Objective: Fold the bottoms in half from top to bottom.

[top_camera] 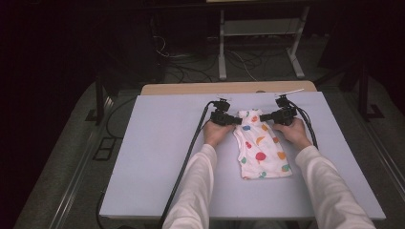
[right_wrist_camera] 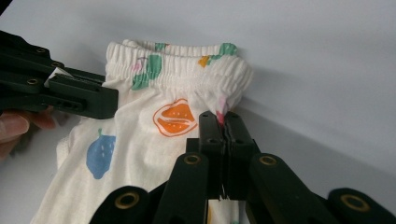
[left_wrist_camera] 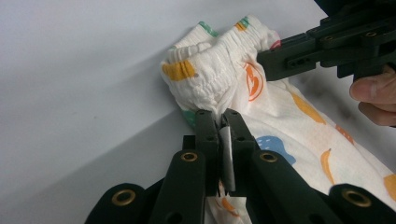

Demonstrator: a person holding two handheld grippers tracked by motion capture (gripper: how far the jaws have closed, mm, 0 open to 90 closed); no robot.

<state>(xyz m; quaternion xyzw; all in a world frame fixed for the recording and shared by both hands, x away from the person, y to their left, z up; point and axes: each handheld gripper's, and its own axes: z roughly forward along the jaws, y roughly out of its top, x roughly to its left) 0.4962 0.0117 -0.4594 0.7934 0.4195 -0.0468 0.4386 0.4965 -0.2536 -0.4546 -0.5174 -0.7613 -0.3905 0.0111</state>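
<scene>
Nearest us, our white sleeves [top_camera: 200, 191] run up from six o'clock to both hands. We see the left gripper [top_camera: 237, 120] clamped on the elastic waistband of the fruit-print shorts [top_camera: 261, 148], cloth pinched between its closed jaws; the right gripper [top_camera: 263, 117] pinches the opposite waistband corner. Those shorts lie flat on the grey table [top_camera: 157, 157], waistband toward twelve o'clock, legs toward six, slightly right of centre.

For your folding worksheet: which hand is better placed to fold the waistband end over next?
Neither clearly. The left tool and right tool are both shut on opposite corners of the shorts waistband, so they would probably move together.
</scene>
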